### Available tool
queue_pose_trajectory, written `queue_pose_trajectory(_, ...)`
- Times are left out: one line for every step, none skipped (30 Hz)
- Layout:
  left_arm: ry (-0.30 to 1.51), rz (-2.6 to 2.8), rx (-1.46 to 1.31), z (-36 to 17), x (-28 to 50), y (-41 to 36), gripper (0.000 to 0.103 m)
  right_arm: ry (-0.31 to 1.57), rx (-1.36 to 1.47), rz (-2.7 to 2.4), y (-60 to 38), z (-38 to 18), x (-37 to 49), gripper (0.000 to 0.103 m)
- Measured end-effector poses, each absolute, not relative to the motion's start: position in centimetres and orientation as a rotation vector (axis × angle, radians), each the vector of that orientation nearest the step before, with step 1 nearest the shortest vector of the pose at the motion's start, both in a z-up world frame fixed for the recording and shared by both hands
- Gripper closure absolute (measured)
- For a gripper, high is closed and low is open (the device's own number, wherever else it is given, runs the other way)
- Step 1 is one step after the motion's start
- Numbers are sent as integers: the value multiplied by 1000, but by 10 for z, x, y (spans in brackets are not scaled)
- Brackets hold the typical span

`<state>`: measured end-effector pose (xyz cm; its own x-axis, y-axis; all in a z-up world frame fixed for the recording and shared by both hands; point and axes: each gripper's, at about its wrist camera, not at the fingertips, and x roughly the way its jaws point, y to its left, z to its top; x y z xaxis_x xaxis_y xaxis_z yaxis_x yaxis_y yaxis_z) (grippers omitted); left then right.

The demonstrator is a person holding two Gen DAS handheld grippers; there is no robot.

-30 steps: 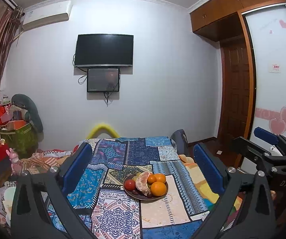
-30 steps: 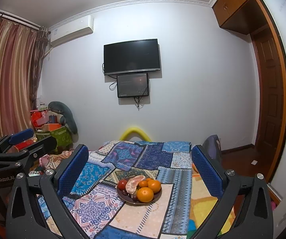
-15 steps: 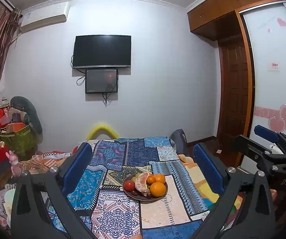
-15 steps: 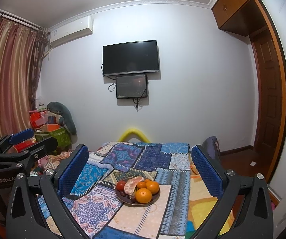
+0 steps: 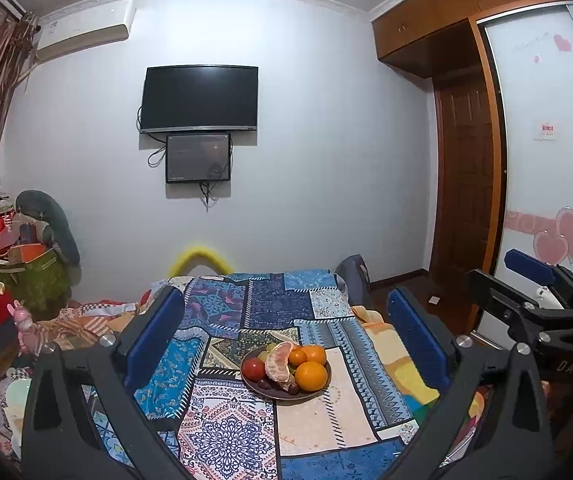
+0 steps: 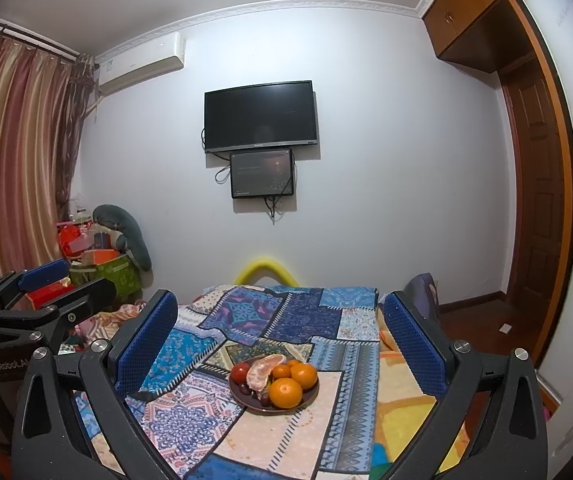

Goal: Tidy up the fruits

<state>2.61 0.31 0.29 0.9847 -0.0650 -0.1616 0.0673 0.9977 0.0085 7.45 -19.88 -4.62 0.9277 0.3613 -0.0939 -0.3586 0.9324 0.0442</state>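
hovering well back from the fruit plate [image 5: 318, 394] on the patchwork blanket [image 5: 222, 432], left gripper [image 5: 286, 338] and right gripper [image 6: 280, 336] both spread wide, holding nothing.

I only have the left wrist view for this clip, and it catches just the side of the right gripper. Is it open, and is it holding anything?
Observer: The right gripper is open wide, with nothing between its fingers.
Operator: Where is the plate relative to it?
Observer: The plate of fruit sits on the quilt ahead, framed between the two fingers, and nothing touches it.
Operator: Anything on the left gripper that I can't see?
Observer: Seen side-on, the left gripper has white lettering on its body that begins "GenRobot".
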Motion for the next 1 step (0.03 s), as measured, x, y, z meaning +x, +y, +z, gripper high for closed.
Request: queue_pose_trajectory(164,-66,14,2,27,3,0,103,26,369,-198,-47,74,0)
